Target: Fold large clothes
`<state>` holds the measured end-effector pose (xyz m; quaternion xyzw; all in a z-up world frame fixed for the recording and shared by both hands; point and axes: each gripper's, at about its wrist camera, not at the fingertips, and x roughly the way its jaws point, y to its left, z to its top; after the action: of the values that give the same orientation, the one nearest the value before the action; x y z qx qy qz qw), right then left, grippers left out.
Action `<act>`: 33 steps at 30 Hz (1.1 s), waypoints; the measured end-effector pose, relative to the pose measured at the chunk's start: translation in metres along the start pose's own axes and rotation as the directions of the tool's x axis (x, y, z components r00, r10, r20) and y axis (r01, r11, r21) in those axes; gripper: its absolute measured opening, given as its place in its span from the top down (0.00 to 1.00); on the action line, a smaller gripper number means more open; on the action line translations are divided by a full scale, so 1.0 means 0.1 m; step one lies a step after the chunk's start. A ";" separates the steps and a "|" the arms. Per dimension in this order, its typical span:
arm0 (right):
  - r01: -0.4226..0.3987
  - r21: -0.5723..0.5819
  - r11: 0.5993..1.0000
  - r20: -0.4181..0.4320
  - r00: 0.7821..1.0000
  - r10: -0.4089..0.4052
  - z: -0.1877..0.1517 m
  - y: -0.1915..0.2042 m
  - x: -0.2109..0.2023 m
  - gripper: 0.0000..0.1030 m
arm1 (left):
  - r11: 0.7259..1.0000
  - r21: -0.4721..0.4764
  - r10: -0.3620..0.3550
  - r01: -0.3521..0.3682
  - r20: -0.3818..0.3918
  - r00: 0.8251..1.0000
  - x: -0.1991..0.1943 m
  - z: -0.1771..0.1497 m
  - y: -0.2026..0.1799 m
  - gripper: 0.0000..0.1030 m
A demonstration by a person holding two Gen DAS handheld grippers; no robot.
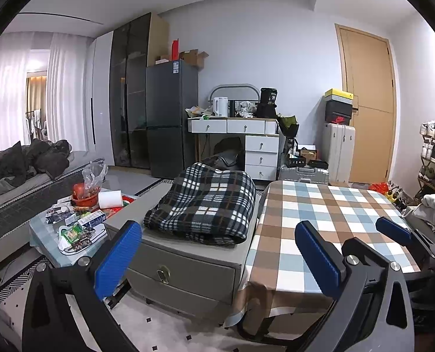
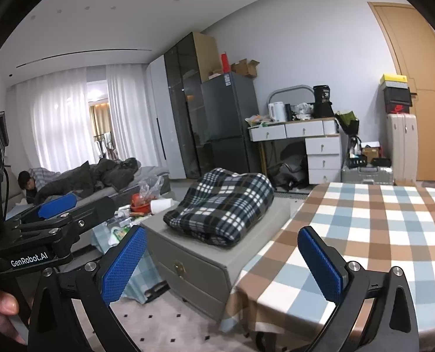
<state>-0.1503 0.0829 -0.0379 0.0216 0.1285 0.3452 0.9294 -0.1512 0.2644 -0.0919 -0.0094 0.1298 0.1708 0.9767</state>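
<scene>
Jaws of both tools stand wide apart with nothing between them. The left gripper (image 1: 217,252) hangs low in front of a grey drawer cabinet (image 1: 188,275), and the right gripper (image 2: 222,261) hovers at the near edge of the table (image 2: 378,234), which wears a brown, blue and white checked cloth. In the right wrist view the left gripper shows at the left edge, with part of a hand (image 2: 0,308) beneath it.

On top of the cabinet, just left of the table, lies the plaid garment (image 1: 208,202), black, white and brown, bundled in a loose heap and untouched by either tool. Left of the cabinet a low side table (image 1: 56,243) carries snack packets, a red bowl (image 1: 84,198) and a white cup (image 1: 109,199).

Farther back stand a white desk with drawers (image 1: 246,138), a dark fridge (image 1: 170,114), suitcases and a wooden door (image 1: 367,102). At the far left a person (image 2: 31,180) lies on a sofa under dark bedding.
</scene>
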 end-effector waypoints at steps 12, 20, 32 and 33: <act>-0.008 -0.002 1.000 0.009 1.000 0.008 -0.01 0.01 -0.03 0.00 | 1.000 0.010 0.021 -0.022 0.013 1.000 -0.04 0.07 -0.01 0.01; -0.008 0.020 1.000 0.011 1.000 0.008 -0.01 -0.02 -0.05 0.00 | 1.000 0.022 0.011 -0.011 0.004 1.000 -0.03 0.05 -0.04 0.01; -0.008 0.027 1.000 0.019 1.000 0.007 -0.01 -0.01 -0.06 0.00 | 1.000 0.023 -0.005 0.005 -0.008 1.000 -0.05 0.03 -0.06 0.01; -0.010 0.027 1.000 0.020 1.000 0.009 -0.01 -0.01 -0.06 0.00 | 1.000 0.025 -0.009 0.009 -0.009 1.000 -0.05 0.03 -0.06 0.01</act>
<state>-0.1546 0.0780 -0.0376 0.0382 0.1240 0.3475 0.9287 -0.1529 0.2573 -0.0877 0.0013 0.1361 0.1648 0.9769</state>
